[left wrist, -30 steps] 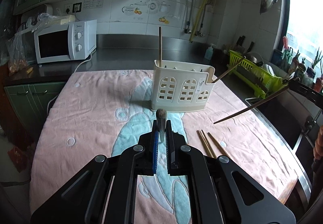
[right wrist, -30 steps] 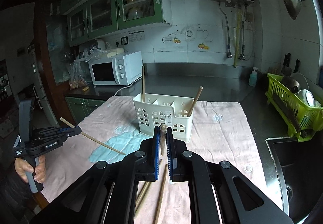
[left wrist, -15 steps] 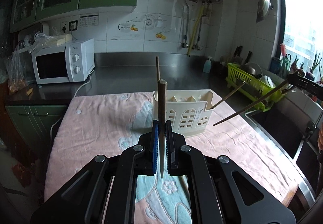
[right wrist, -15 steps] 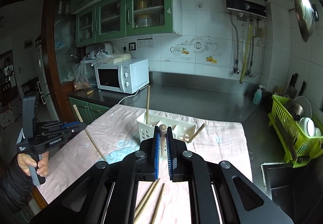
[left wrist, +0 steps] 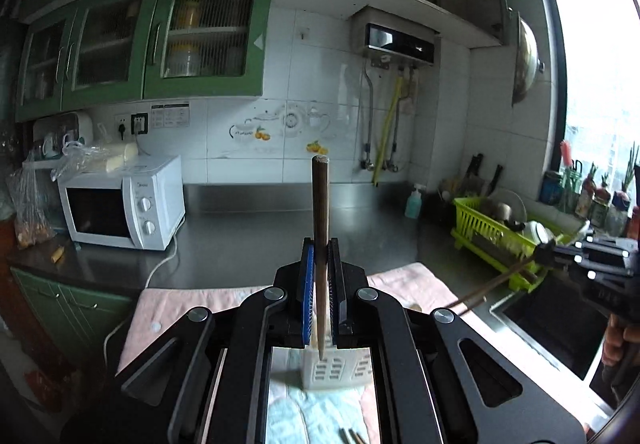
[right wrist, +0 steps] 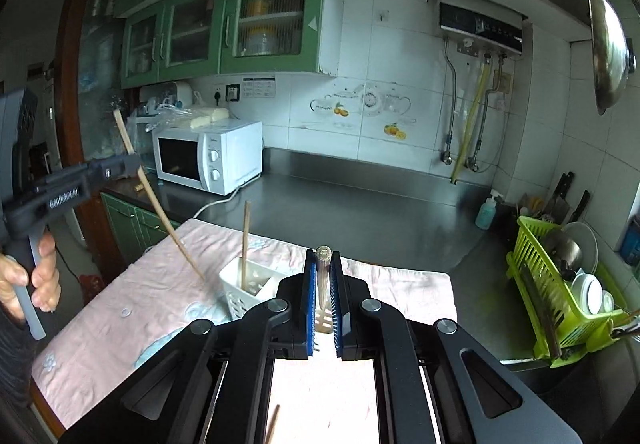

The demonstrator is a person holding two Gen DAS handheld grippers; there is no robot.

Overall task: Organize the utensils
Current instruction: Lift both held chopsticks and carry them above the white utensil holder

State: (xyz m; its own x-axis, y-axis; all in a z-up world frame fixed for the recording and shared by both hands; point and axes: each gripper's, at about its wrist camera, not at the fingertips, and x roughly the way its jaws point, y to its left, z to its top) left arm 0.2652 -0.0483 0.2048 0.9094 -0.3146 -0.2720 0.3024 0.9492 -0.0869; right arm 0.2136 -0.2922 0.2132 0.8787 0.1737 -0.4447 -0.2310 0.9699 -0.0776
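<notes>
Chopsticks are held by both tools. The left tool (left wrist: 320, 276) is clamped on a dark chopstick (left wrist: 320, 212) that stands nearly upright, its lower tip above the white holder (left wrist: 336, 372) at 6 o'clock in the left wrist view. The right tool (right wrist: 323, 284) is clamped on a pale chopstick (right wrist: 322, 268), and the holder lies just beyond it at 9 o'clock, with one chopstick (right wrist: 245, 244) standing inside. The holder rests on the pink cloth (right wrist: 120, 308) of the desk. A white microwave (right wrist: 208, 160) stands at 10 o'clock.

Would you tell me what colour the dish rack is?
The dish rack is lime green, clearest in the right wrist view.
</notes>
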